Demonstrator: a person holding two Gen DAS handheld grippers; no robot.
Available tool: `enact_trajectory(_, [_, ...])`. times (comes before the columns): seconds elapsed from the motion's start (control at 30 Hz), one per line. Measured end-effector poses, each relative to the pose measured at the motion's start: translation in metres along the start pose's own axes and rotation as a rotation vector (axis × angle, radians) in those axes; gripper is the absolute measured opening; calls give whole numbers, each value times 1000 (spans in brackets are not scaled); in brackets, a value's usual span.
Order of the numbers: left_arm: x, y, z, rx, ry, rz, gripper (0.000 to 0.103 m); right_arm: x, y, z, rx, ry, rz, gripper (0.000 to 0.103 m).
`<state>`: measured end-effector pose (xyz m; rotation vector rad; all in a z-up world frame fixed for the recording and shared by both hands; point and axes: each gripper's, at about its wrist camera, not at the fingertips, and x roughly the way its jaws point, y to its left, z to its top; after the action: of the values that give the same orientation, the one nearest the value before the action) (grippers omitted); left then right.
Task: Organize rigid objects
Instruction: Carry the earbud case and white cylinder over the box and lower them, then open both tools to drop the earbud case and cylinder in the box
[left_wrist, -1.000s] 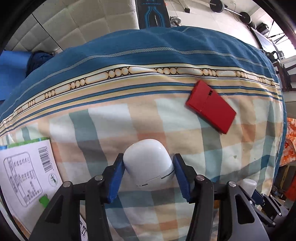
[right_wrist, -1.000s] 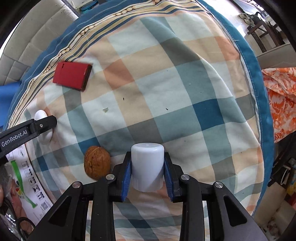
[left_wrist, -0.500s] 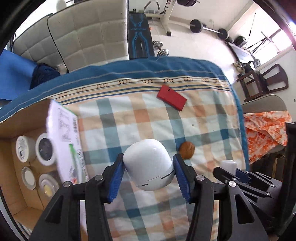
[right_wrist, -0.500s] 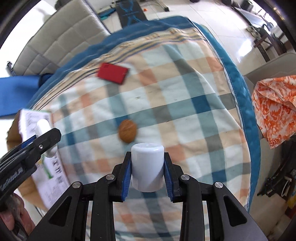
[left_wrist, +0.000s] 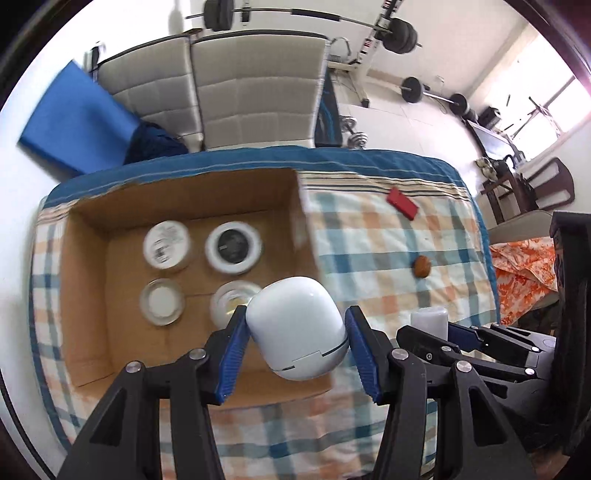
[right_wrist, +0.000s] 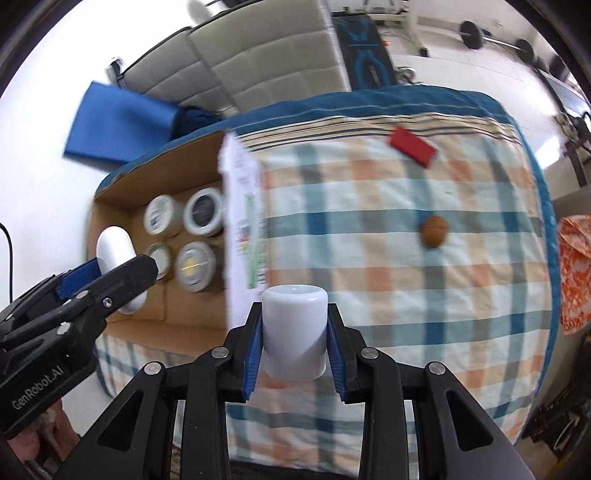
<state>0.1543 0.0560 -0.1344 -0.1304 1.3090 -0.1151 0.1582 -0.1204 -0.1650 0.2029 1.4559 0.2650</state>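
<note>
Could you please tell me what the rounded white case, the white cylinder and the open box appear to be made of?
White case: likely glossy hard plastic, judging by its window highlights and moulded seam.
White cylinder: seemingly smooth plastic with a satin sheen, slightly translucent at the rim.
Box: corrugated cardboard, matte brown with torn, fibrous flap edges.

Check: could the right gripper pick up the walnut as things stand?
Probably not yet: the right gripper is shut on a white cap. The walnut itself lies uncovered on the checked cloth.

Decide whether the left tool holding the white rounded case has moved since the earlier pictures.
Yes. The left tool, shut on the white rounded case, has risen and shifted left: the red flat box now looks smaller, and the open cardboard box lies below.
</note>
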Motion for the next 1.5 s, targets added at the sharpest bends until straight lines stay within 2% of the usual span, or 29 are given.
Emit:
enact_trajectory(0.23, [-4, 105, -25, -117, 34, 57, 50, 41, 94, -5, -98, 65, 48, 34])
enact_trajectory(0.37, [21, 156, -32, -169, 100, 84, 50, 70, 132, -3, -116, 101, 53, 34])
enact_trajectory(0.53, [64, 193, -39, -197, 193, 87, 50, 121, 157, 3, -102, 154, 46, 34])
enact_trajectory(0.77, [111, 206, -48, -193, 300, 48, 50, 173, 171, -3, -122, 213, -5, 34])
enact_trajectory(0.9, [126, 212, -55, -200, 335, 51, 51, 194, 169, -8, -109, 238, -24, 34])
enact_trajectory(1.5, [147, 206, -71, -180, 375, 70, 51, 229, 170, -18, -108, 300, -66, 34])
